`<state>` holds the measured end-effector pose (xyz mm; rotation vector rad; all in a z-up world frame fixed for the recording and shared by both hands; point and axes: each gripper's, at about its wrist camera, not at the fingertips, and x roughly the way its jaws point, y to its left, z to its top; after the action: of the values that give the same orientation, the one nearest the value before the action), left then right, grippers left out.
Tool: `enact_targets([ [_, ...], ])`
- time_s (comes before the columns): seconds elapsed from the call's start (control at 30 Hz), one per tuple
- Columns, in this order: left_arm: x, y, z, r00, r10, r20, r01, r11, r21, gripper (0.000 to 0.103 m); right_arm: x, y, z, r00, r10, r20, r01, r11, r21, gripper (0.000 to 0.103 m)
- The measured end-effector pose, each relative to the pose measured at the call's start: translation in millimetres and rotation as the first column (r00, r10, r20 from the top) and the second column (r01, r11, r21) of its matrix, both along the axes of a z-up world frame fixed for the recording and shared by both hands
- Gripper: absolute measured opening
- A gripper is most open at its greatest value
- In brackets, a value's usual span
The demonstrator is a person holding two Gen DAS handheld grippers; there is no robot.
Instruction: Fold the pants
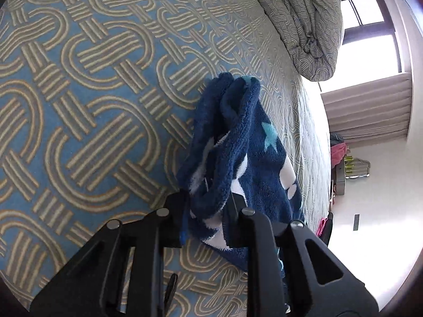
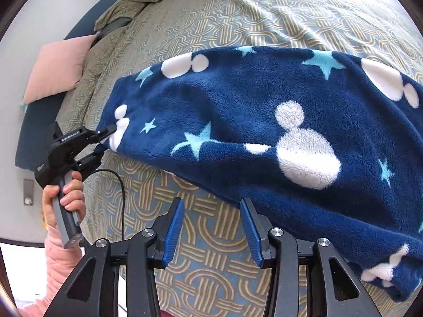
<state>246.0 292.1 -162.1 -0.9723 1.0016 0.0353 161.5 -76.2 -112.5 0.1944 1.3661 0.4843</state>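
The pants (image 2: 264, 121), a thick navy fleece pair with white mouse-head shapes and pale blue stars, lie stretched across the bed (image 2: 211, 264), whose cover (image 1: 79, 105) carries a looping blue and tan weave pattern.

At one end, the left hand-held gripper (image 1: 208, 211) has its jaws clamped narrow on a bunched edge of the fleece; in its own view the cloth is gathered into thick folds between the two black fingers (image 1: 174, 216) and rises away from them over the bedspread. From the other side the same left hand-held gripper (image 2: 105, 142) shows at the far left end of the garment, pinching the corner there, with a person's hand (image 2: 66, 192) wrapped round its grey handle, a pink sleeve (image 2: 60, 264) below and a black cable (image 2: 123, 198) trailing down from it.

The right hand-held gripper (image 2: 211, 229) holds nothing. Its jaws stand partly apart, the blue ribbed pads (image 2: 174, 232) facing each other over bare bedspread, and the lower edge of the pants passes just beyond and to the right of its fingertips, not between them.

A folded quilt (image 1: 298, 21) in the same pattern sits at the bed's far end, a pink pillow (image 2: 60, 66) beside it near the headboard.
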Motion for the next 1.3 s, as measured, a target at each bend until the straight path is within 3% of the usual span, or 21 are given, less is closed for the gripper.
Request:
enact_targets([
  [0.17, 1.3, -11.3, 19.8, 0.999, -0.039, 0.017, 0.037, 0.992, 0.12, 0.021, 12.0, -2.9, -1.1, 1.0, -0.021, 0.012, 0.021, 1.0, 0.009, 0.044],
  [0.33, 8.6, -18.2, 35.7, 0.997, -0.07, 0.034, 0.063, 0.981, 0.182, 0.021, 43.2, 1.1, -4.4, 0.999, -0.052, -0.003, 0.052, 0.99, 0.13, 0.044],
  [0.43, 11.6, -23.3, 44.7, 0.995, -0.091, 0.044, 0.079, 0.973, 0.219, 0.021, 69.8, -2.1, -16.6, 0.99, -0.132, -0.052, 0.14, 0.966, 0.219, 0.044],
  [0.6, 8.5, -32.7, 58.4, 0.989, -0.122, 0.078, 0.099, 0.963, 0.252, 0.021, 118.3, -4.4, -62.0, 0.96, -0.262, -0.1, 0.275, 0.95, 0.151, 0.044],
  [0.7, 11.6, -41.1, 68.4, 0.986, -0.147, 0.083, 0.116, 0.947, 0.3, 0.021, 122.6, -17.9, -70.2, 0.93, -0.323, -0.173, 0.358, 0.903, 0.238, 0.044],
  [0.8, 15.2, -48.8, 77.4, 0.982, -0.17, 0.087, 0.13, 0.93, 0.343, 0.021, 105.2, -19.4, -54.4, 0.939, -0.296, -0.177, 0.332, 0.915, 0.229, 0.044],
  [0.87, 15.5, -54.4, 81.3, 0.98, -0.178, 0.088, 0.134, 0.92, 0.368, 0.021, 77.9, -14.4, -43.2, 0.962, -0.218, -0.164, 0.255, 0.931, 0.262, 0.044],
  [0.97, 18.7, -60.6, 85.8, 0.979, -0.181, 0.09, 0.133, 0.913, 0.385, 0.021, 35.6, -9.8, -54.7, 0.969, -0.166, -0.181, 0.207, 0.949, 0.238, 0.044],
  [1.03, 20.6, -63.3, 91.4, 0.98, -0.171, 0.098, 0.121, 0.915, 0.385, 0.021, 26.9, -9.9, -57.9, 0.979, -0.166, -0.12, 0.192, 0.947, 0.257, 0.044],
  [1.1, 20.2, -67.2, 99.1, 0.979, -0.17, 0.112, 0.115, 0.916, 0.384, 0.021, 27.1, -14.2, -57.1, 0.973, -0.177, -0.146, 0.212, 0.935, 0.283, 0.044],
  [1.17, 18.3, -76.3, 109.7, 0.973, -0.194, 0.127, 0.127, 0.904, 0.408, 0.021, 22.9, -27.4, -50.0, 0.955, -0.217, -0.203, 0.275, 0.903, 0.329, 0.044],
  [1.2, 17.0, -82.7, 115.6, 0.968, -0.211, 0.135, 0.135, 0.894, 0.428, 0.021, 18.4, -33.7, -42.1, 0.959, -0.212, -0.187, 0.267, 0.894, 0.359, 0.044],
  [1.3, 15.6, -102.5, 131.2, 0.955, -0.254, 0.151, 0.155, 0.867, 0.473, 0.021, 1.1, -47.4, -29.7, 0.977, -0.18, -0.111, 0.208, 0.921, 0.33, 0.045],
])
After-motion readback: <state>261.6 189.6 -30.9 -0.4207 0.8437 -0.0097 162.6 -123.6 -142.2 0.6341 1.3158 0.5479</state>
